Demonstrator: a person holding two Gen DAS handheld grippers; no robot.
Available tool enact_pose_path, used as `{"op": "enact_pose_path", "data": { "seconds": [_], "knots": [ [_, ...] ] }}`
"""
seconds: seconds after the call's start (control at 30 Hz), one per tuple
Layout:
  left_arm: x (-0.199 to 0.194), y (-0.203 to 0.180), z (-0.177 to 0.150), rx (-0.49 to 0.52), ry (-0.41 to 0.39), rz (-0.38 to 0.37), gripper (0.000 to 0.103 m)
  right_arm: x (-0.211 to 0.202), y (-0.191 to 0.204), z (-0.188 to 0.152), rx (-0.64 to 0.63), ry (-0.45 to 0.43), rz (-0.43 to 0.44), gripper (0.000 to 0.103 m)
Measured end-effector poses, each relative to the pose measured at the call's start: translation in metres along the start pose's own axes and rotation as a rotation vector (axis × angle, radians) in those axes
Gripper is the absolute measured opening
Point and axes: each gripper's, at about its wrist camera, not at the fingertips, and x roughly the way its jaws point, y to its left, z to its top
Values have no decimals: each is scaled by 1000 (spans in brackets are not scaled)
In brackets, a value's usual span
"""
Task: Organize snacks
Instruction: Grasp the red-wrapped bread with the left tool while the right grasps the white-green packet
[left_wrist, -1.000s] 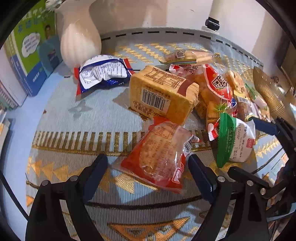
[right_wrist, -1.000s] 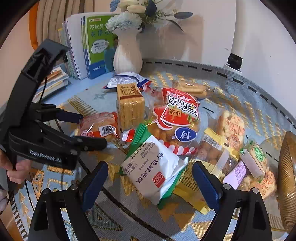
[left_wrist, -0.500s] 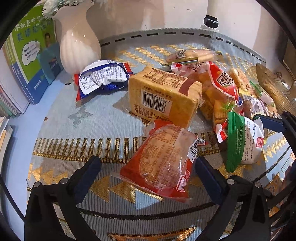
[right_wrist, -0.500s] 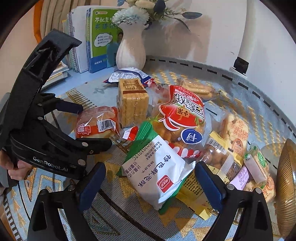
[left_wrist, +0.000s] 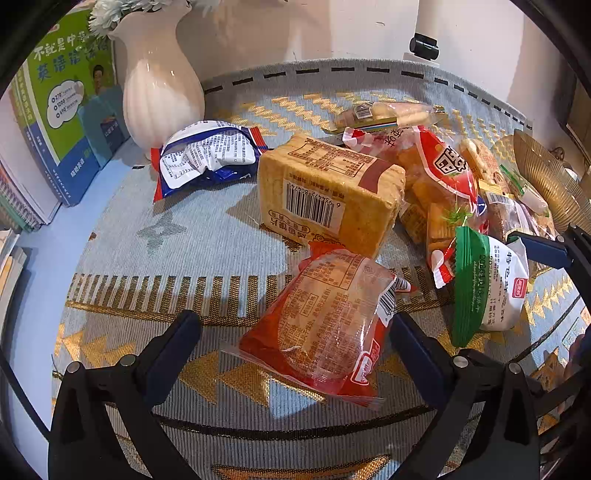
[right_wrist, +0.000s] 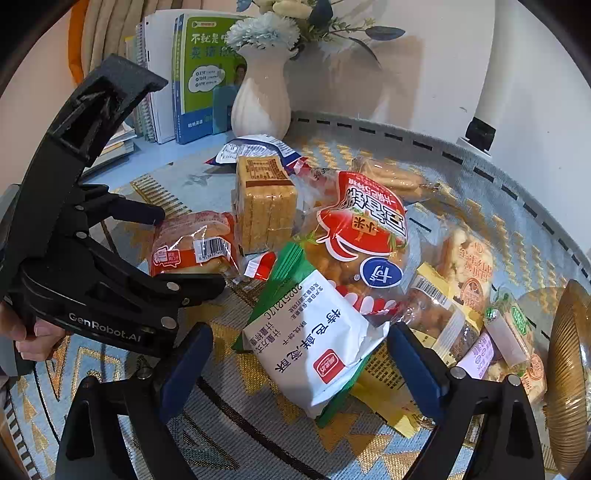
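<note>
Your left gripper (left_wrist: 293, 334) had its jaws wide apart around the red bread packet (left_wrist: 325, 325), which lay flat on the woven mat (left_wrist: 177, 236) covering the surface, just in front of the yellow cracker block (left_wrist: 325, 192). Your right gripper (right_wrist: 299, 356) was also spread wide, with the green and white pastry bag (right_wrist: 314, 332) between its jaws but not clamped.

The film of both packets looked slippery and puffed with air, so I judge a closing could pinch only the film or crush the bread. The pastry bag leaned on the big red snack bag (right_wrist: 354, 240), and lifting it might drag that pile.

The left tool read "GenRobot.AI". The pastry bag showed "20251217C". The cracker barcode read about "6 934472 806741". The green book (left_wrist: 70, 85) listed 270, 1200 and 690.
</note>
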Motion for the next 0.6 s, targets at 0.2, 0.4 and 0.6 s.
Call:
{"op": "enact_pose_path", "data": {
  "seconds": [0.2, 0.4, 0.6],
  "knots": [
    [0, 0, 1, 1, 0, 6, 102, -1, 1, 0, -5, -8, 20, 71],
    [-7, -2, 0, 13, -37, -23, 72, -5, -2, -1, 6, -24, 48, 64],
    [-18, -18, -2, 81, -86, -42, 47, -15, -4, -3, 26, -70, 46, 63]
  ]
}}
